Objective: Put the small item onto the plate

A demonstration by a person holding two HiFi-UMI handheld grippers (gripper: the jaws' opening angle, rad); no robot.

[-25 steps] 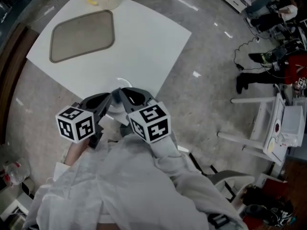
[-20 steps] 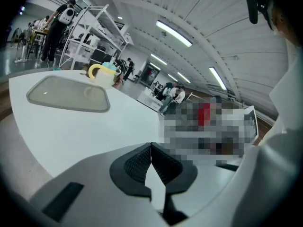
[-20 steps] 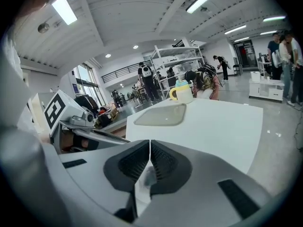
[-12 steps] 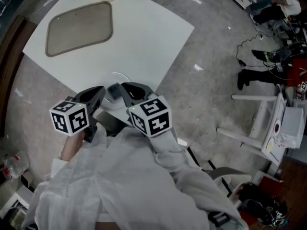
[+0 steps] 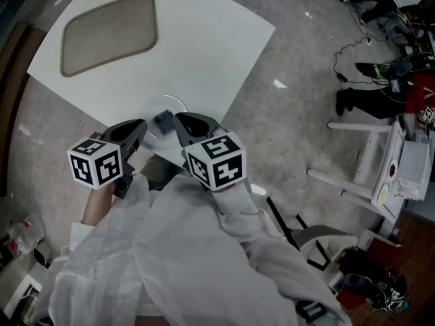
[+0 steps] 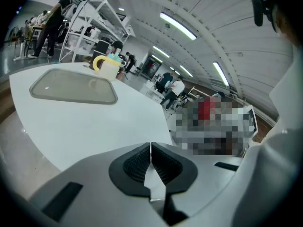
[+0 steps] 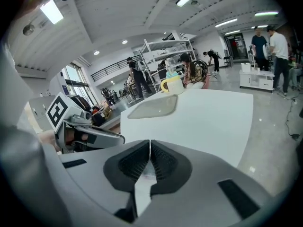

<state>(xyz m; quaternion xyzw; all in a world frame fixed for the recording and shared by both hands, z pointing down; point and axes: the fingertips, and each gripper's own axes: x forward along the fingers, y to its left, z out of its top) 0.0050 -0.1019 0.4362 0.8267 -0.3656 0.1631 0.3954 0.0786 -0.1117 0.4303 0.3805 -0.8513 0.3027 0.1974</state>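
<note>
White counter [image 5: 204, 53] on a grey floor [image 5: 306, 114] in an open hall. Count: one tray [image 5: 109, 32], one mug [image 6: 108, 66], one plate [image 5: 178, 104], one small item [image 5: 163, 121]. The item lies on the plate, between the claw tips. Left claw [image 5: 141, 128] and right claw [image 5: 179, 119] are both closed and empty. A second ago the tips met, covering the item.

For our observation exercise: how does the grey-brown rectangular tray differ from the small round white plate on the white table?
Shape: the grey-brown rectangular tray has rounded corners; the small round white plate is circular. Size: the tray is much larger than the plate. Place: the tray lies at the far side of the white table, the plate by its near edge. Both rest flat on it.
</note>
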